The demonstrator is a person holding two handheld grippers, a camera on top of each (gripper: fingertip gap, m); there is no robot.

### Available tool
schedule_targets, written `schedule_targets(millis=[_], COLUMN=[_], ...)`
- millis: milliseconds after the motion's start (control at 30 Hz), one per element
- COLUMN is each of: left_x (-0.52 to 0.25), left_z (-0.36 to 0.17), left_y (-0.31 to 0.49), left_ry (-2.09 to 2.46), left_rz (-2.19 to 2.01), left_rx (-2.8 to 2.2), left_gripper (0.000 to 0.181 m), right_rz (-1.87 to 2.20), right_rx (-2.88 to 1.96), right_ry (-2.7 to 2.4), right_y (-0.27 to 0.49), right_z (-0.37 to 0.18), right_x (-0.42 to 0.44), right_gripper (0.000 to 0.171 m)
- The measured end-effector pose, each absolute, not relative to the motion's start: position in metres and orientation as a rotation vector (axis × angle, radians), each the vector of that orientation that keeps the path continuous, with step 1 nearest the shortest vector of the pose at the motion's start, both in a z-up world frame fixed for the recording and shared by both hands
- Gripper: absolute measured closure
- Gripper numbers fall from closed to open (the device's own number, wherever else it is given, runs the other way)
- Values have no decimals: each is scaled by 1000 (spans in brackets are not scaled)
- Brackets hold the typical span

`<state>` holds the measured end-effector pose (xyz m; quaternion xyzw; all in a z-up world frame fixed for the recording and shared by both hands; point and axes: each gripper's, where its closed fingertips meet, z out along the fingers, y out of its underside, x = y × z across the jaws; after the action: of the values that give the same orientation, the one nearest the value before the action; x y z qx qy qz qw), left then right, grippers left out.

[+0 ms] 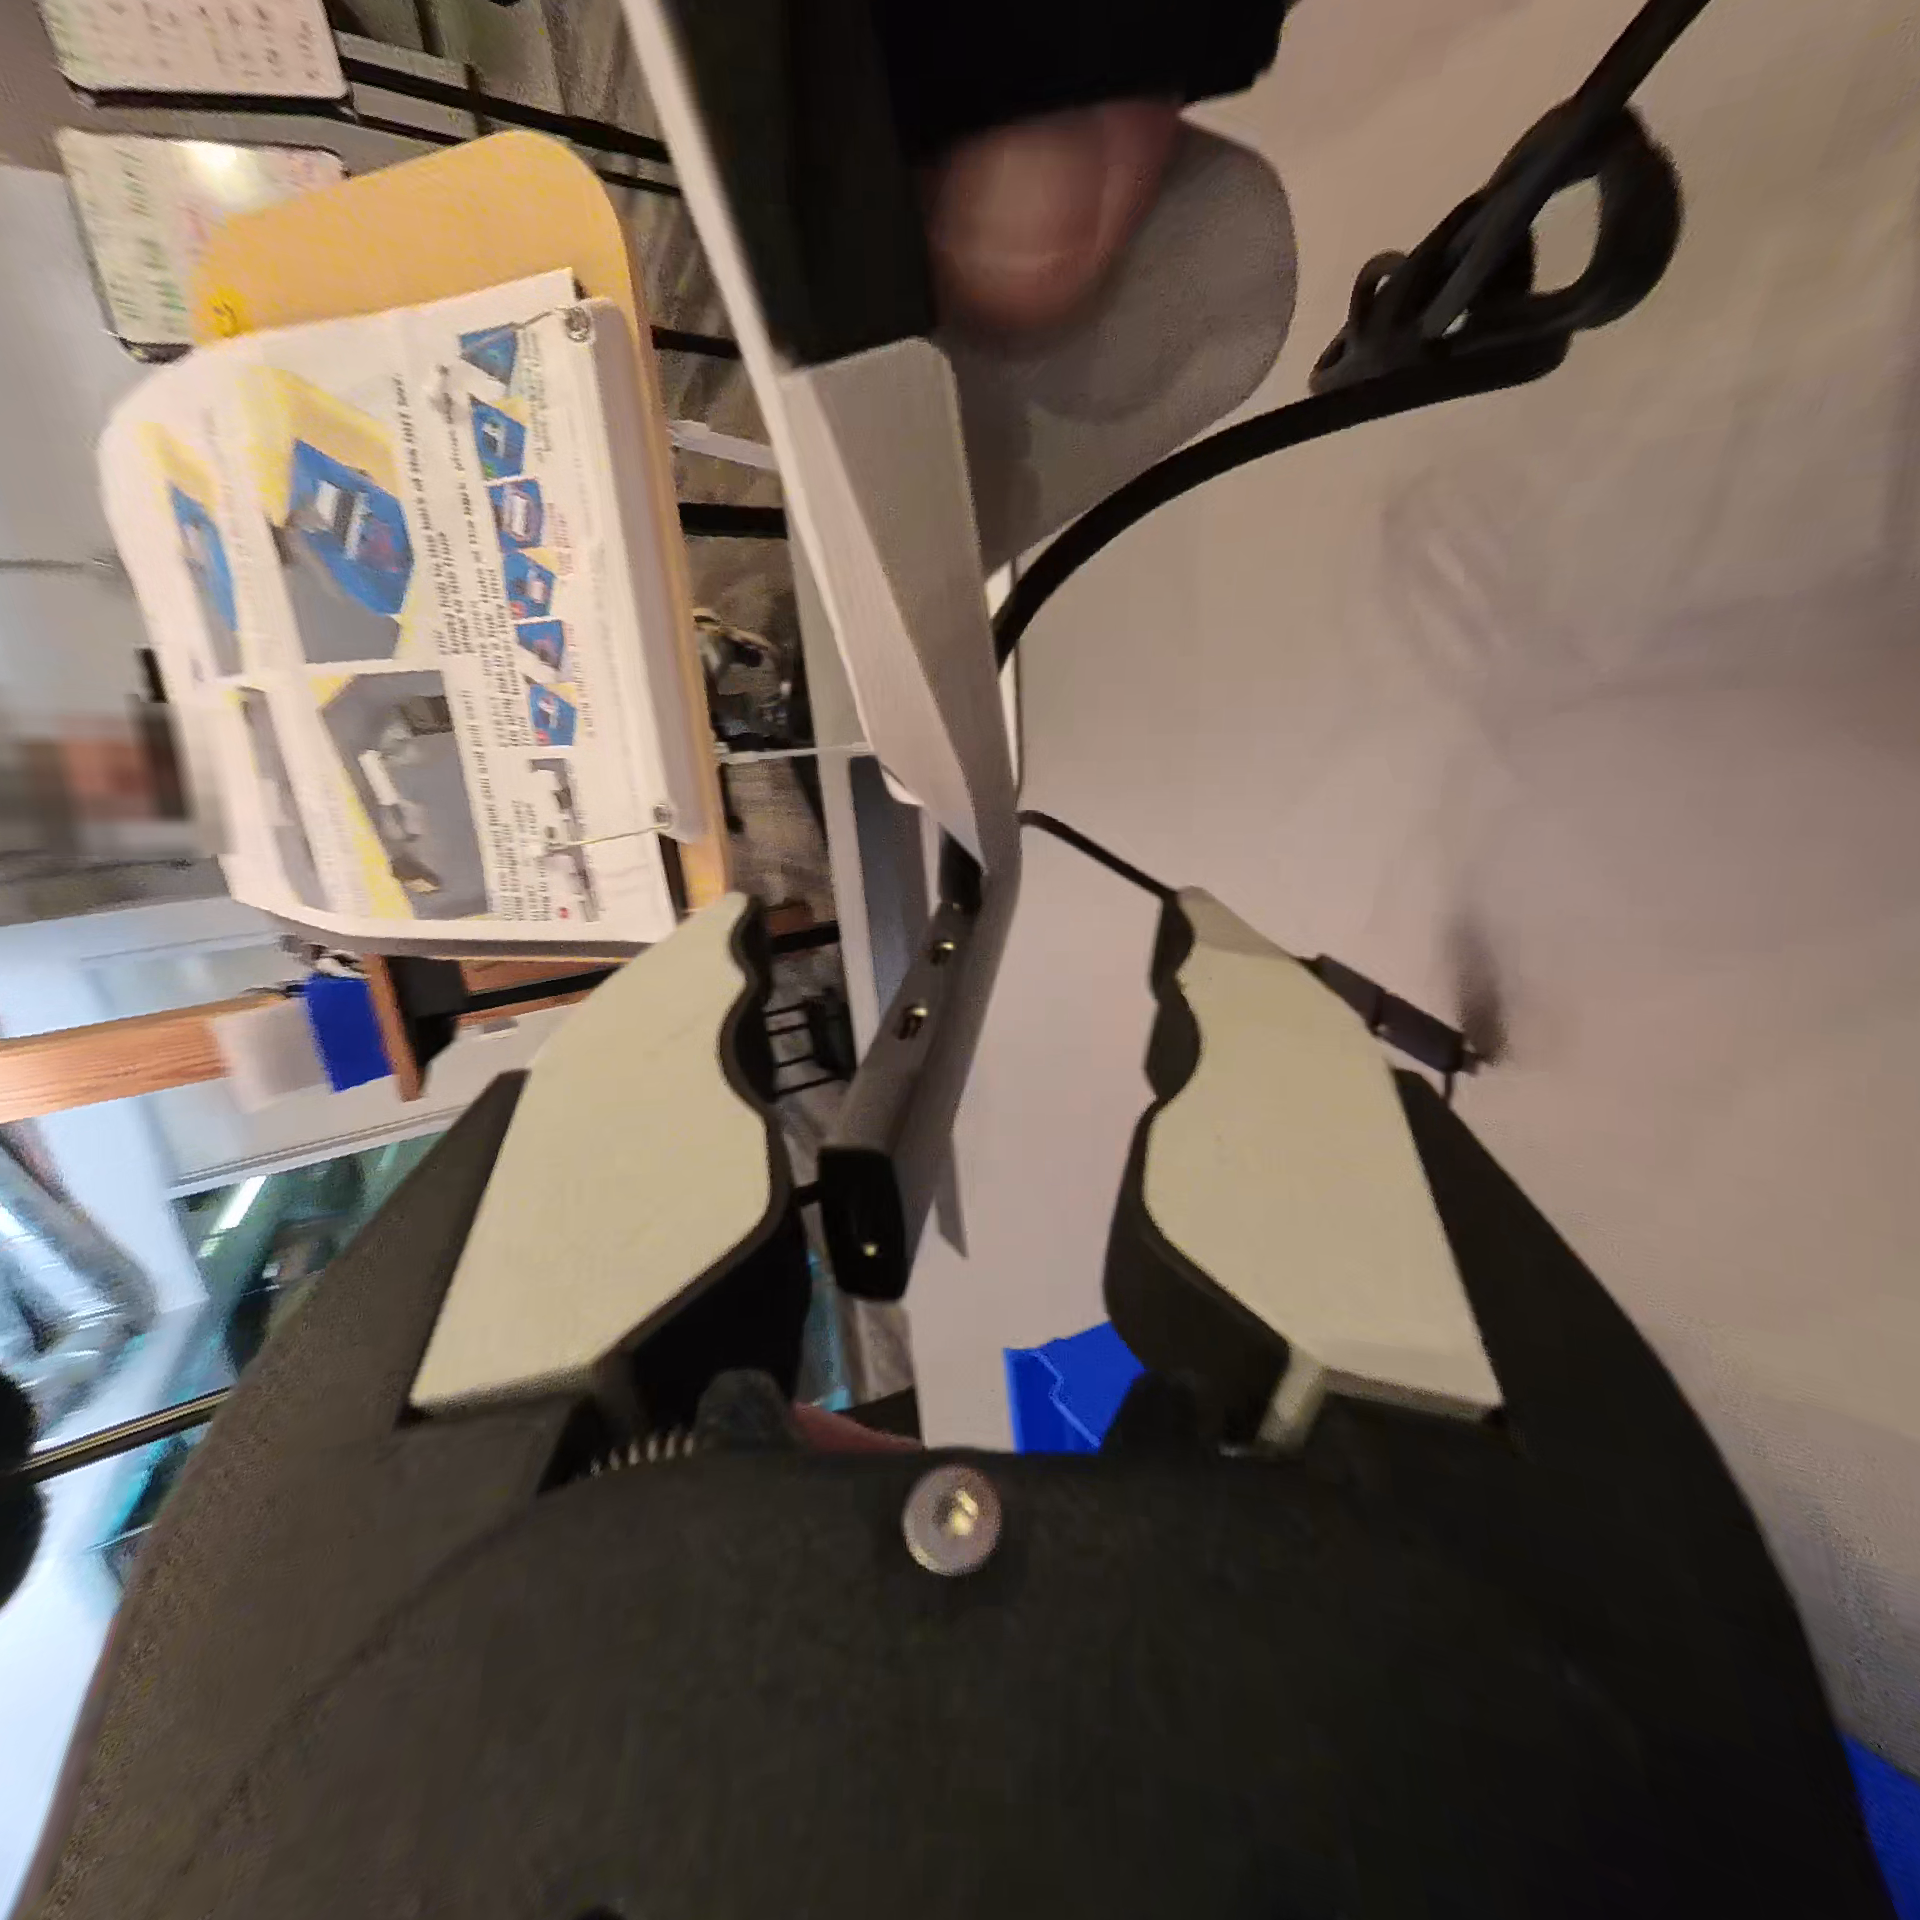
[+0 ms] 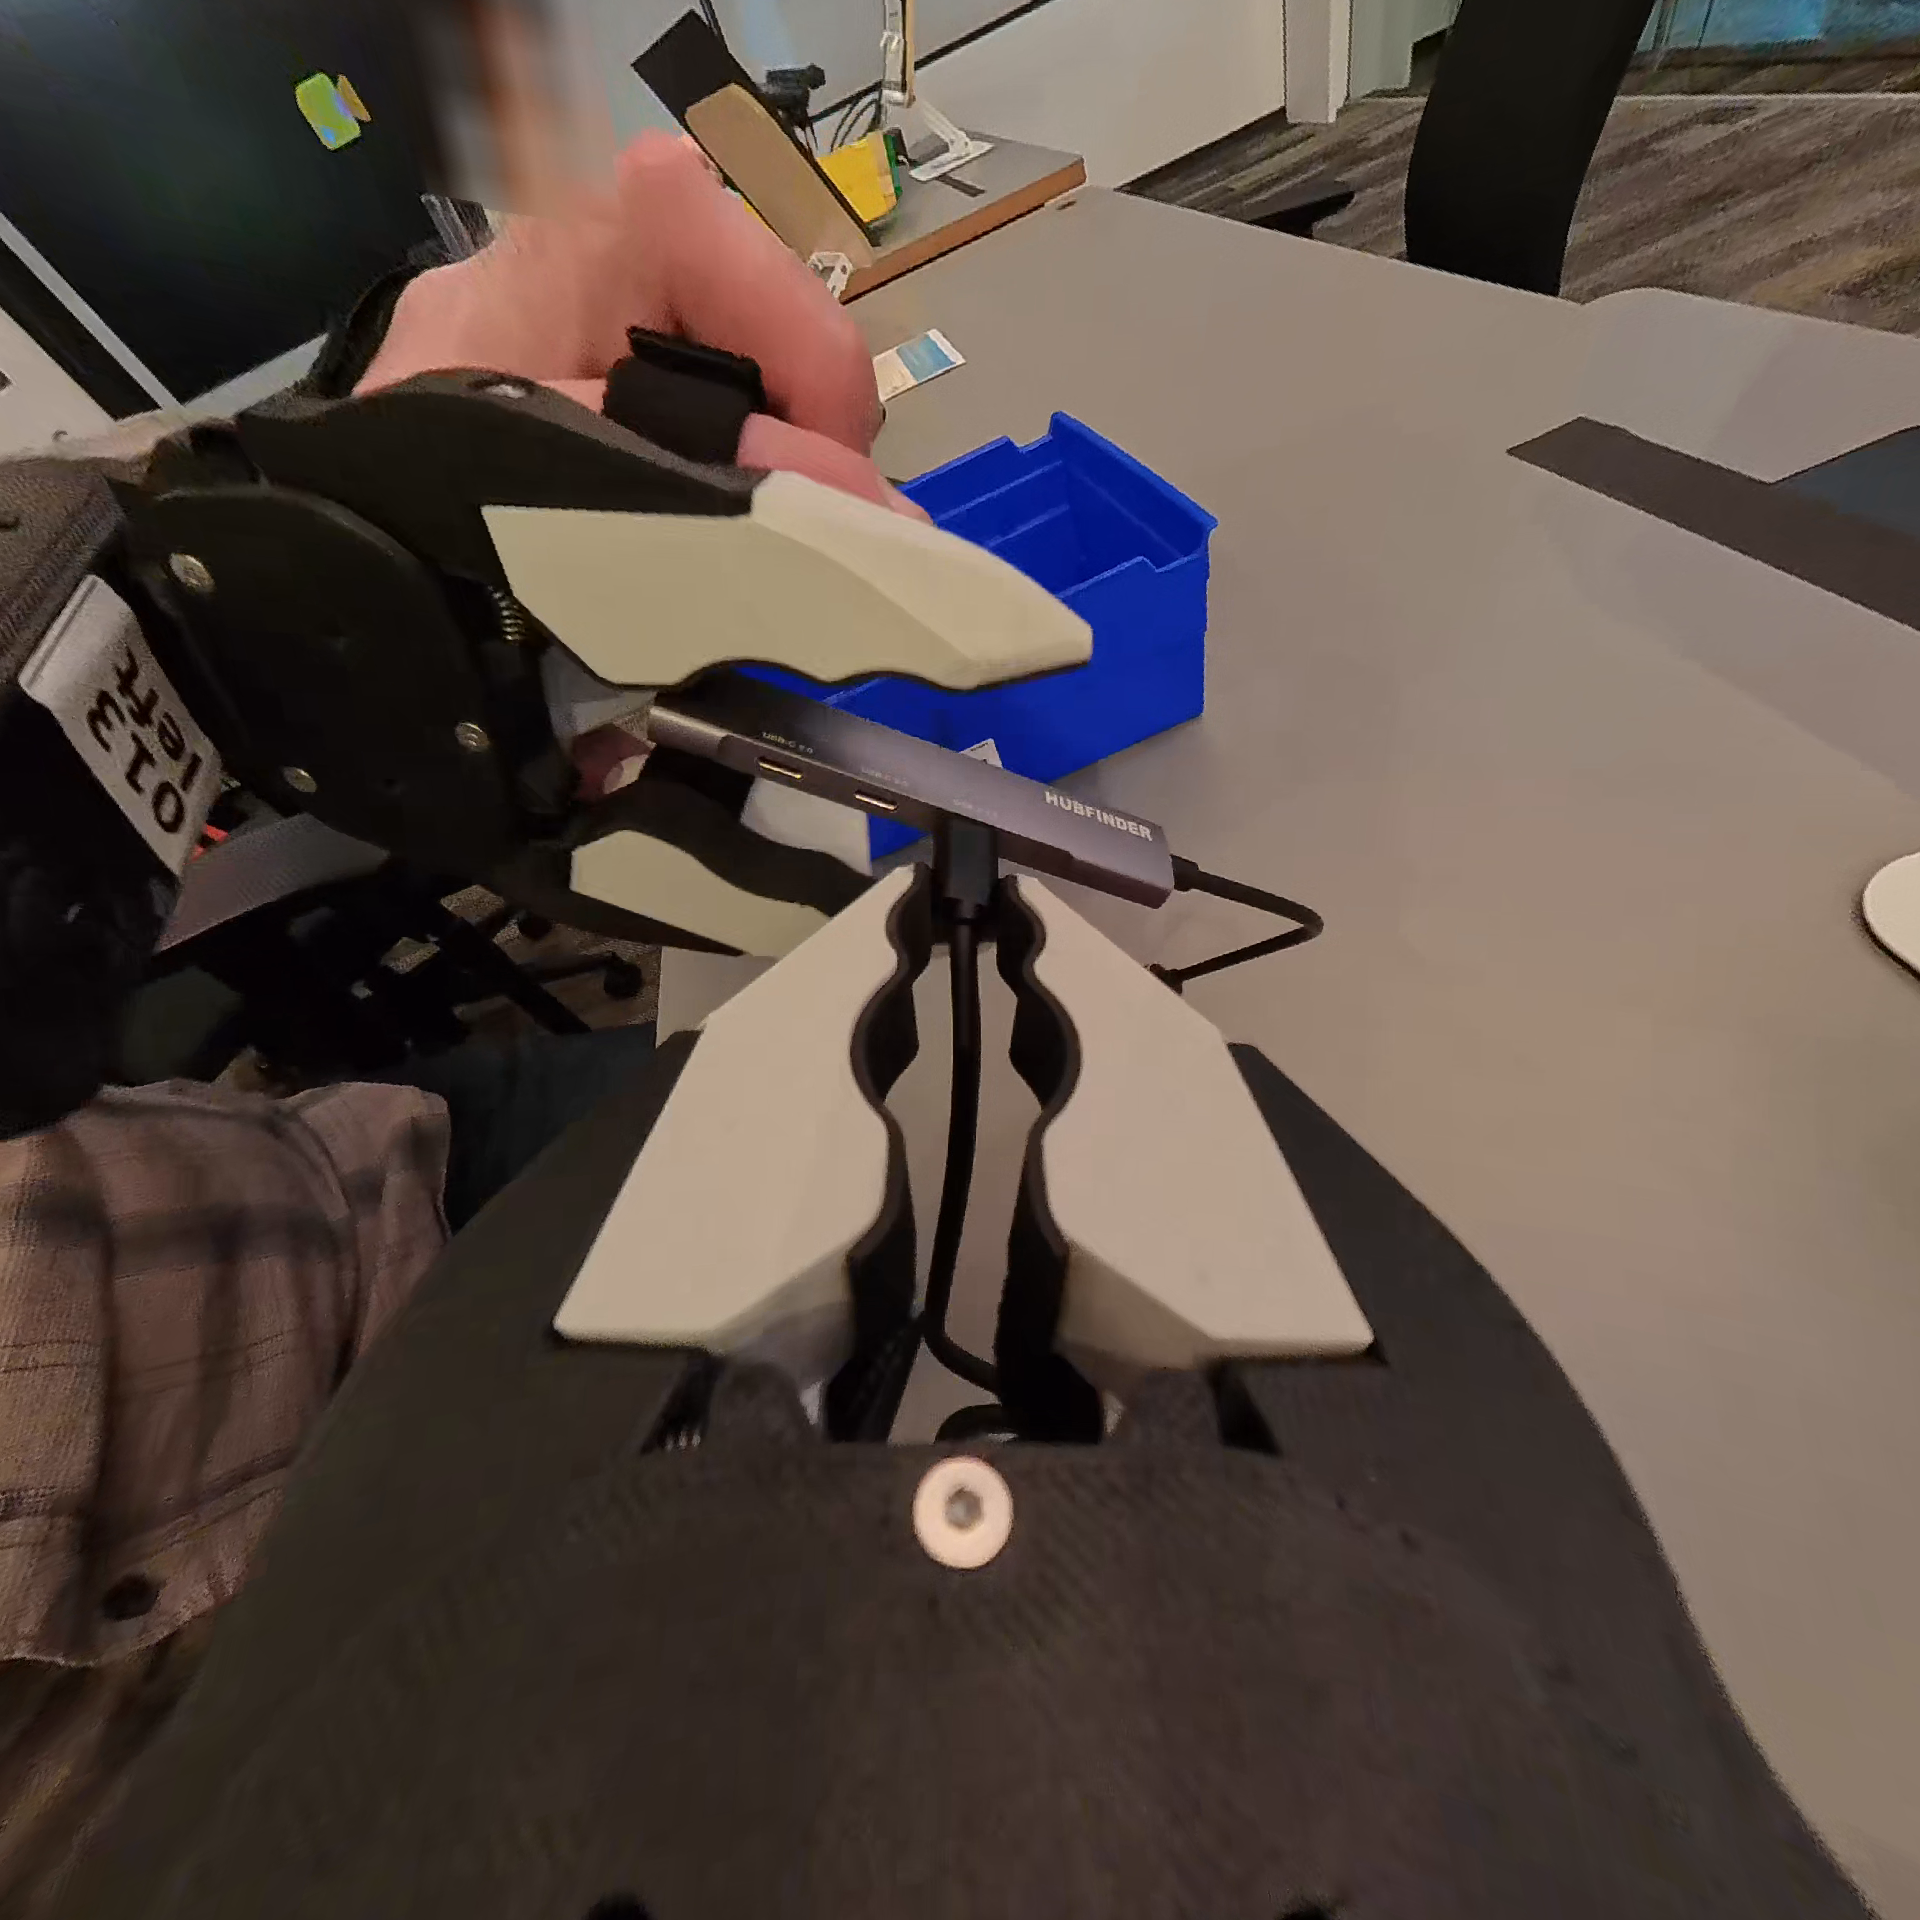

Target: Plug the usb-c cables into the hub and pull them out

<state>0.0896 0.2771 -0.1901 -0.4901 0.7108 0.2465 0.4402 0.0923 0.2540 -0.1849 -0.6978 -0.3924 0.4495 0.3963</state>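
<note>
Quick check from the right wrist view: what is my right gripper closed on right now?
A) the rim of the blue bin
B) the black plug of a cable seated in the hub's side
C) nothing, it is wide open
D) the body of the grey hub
B: the right gripper has its fingertips pinched on the black cable plug that sits in a side port of the hub, while the blue bin stands behind, untouched.

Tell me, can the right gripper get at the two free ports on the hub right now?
Probably not yet: the right gripper is shut on the plug already seated in the hub. The two free ports beside it look unblocked.
</note>
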Motion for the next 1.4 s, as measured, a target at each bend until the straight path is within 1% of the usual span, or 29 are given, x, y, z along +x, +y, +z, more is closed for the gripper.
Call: schedule_targets(millis=[67,133,233,300,500,633,667,733,800,833,900,1133,1167,1200,1233,1300,1400], left_x=[94,97,98,100,103,107,108,109,109,109,108,106,105,106,107,107,107], left_z=[-187,-182,-183,-181,-181,-183,-182,-179,-176,-175,-174,-169,-169,-168,-168,-167,-167], left_y=[279,278,275,273,273,272,272,273,274,274,276,278,278,277,277,277,278], left_ry=[1743,1715,1734,1734,1743,1748,1747,1729,1715,1712,1709,1700,1702,1697,1695,1686,1688], left_rz=[610,568,531,500,416,426,432,439,447,463,468,476,482,482,476,475,488], left_rx=[-1178,-1179,-1186,-1161,-1200,-1179,-1172,-1158,-1151,-1139,-1140,-1138,-1131,-1117,-1115,-1117,-1109], left_gripper=[128,148,158,159,146,142,142,154,156,156,148,149,153,162,166,169,169], right_rz=[1131,1138,1166,1184,1213,1169,1149,1122,1120,1104,1067,1023,1019,1015,1006,983,970], right_rx=[-1770,-1759,-1731,-1715,-1694,-1704,-1709,-1709,-1715,-1717,-1723,-1716,-1717,-1717,-1718,-1721,-1727], right_ry=[-1004,-1009,-1012,-1025,-1046,-1036,-1039,-1044,-1036,-1037,-1029,-1047,-1050,-1052,-1053,-1055,-1063], right_y=[253,251,250,248,241,241,241,240,240,240,242,240,240,239,239,240,240], right_z=[-184,-182,-177,-175,-170,-168,-168,-166,-164,-163,-161,-155,-156,-155,-155,-154,-155], right_x=[91,91,92,92,90,88,88,88,89,90,92,97,97,97,97,97,97], right_gripper=[161,161,161,161,162,162,162,162,162,162,162,161,161,161,161,161,161])
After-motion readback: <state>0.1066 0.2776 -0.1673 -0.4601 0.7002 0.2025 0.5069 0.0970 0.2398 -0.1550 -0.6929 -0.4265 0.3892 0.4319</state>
